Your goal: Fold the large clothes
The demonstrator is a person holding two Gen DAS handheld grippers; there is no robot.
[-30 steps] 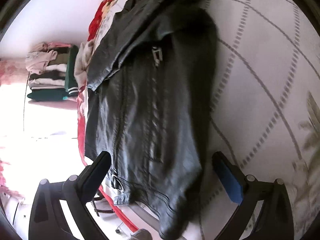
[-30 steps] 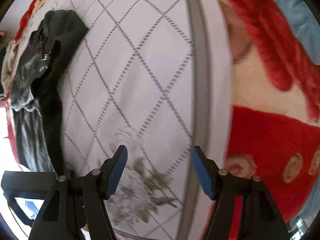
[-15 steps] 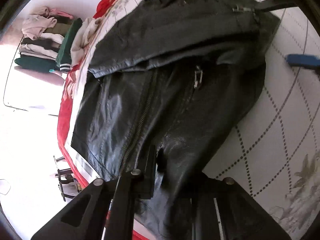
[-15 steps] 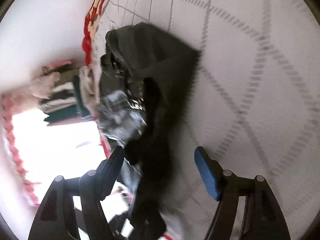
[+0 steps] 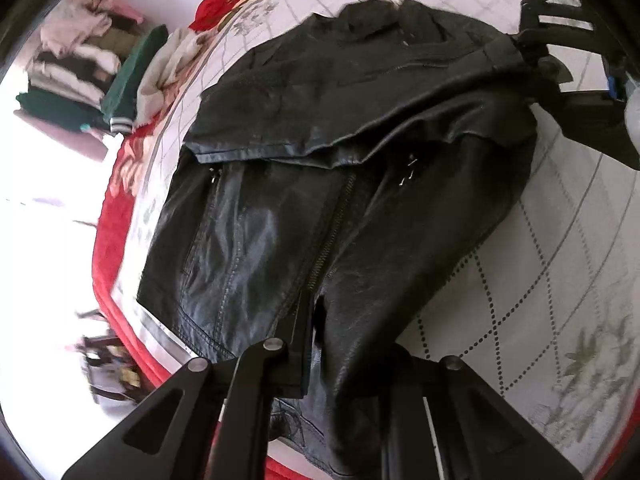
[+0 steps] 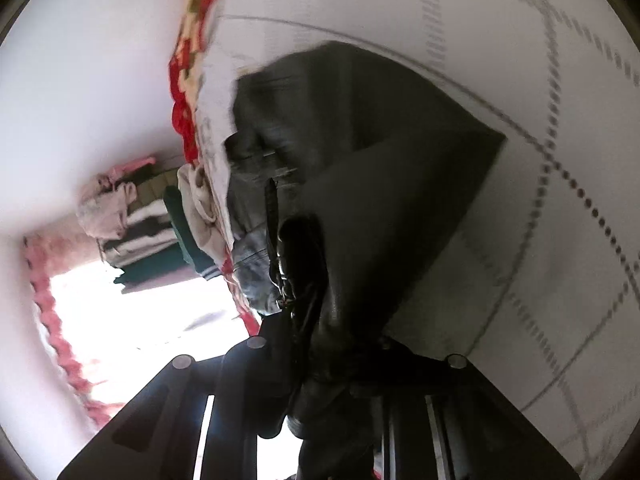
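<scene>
A black leather jacket (image 5: 340, 184) lies on a white quilted bedspread (image 5: 560, 280), one sleeve folded across its chest. My left gripper (image 5: 320, 356) is shut on the jacket's bottom hem near the zipper. My right gripper (image 6: 320, 340) is shut on the jacket's shoulder end; the leather (image 6: 360, 152) bunches between its jaws. The right gripper also shows in the left wrist view (image 5: 560, 52) at the jacket's far upper corner.
A stack of folded clothes (image 5: 76, 72) sits beyond the bed, also in the right wrist view (image 6: 136, 220). A red flowered blanket (image 5: 116, 184) runs along the bed's edge. A green garment (image 5: 132, 76) and a cream one (image 5: 168, 68) lie by the edge.
Both grippers were open a second ago. The left closed on the hem, the right swung over from the red blanket to the jacket and closed on its shoulder end.
</scene>
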